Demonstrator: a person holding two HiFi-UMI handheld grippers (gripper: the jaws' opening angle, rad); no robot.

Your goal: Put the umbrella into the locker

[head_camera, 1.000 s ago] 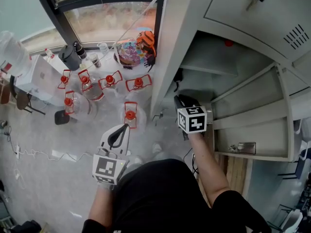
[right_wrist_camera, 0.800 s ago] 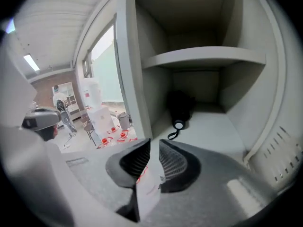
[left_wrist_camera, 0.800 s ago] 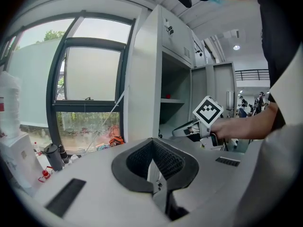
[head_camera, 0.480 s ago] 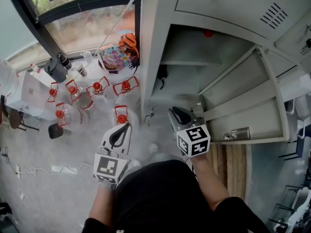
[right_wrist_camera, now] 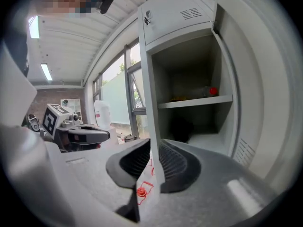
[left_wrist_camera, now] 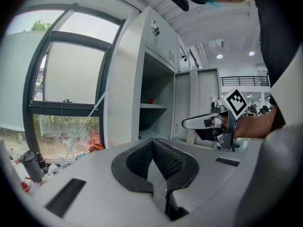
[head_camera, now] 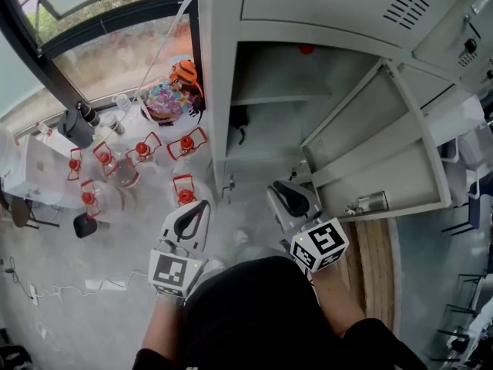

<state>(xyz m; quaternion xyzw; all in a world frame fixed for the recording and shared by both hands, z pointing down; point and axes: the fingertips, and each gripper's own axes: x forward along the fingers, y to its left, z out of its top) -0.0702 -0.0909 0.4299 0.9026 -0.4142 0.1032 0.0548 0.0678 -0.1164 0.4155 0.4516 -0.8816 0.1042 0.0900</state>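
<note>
Person standing before open grey locker, gripper in each hand. Dark folded umbrella sitting inside, in compartment under shelf, well apart from both grippers. Left gripper hovering with jaws together, gripping nothing. Right gripper pointing at locker, jaws showing only narrow slit, nothing between.
</note>
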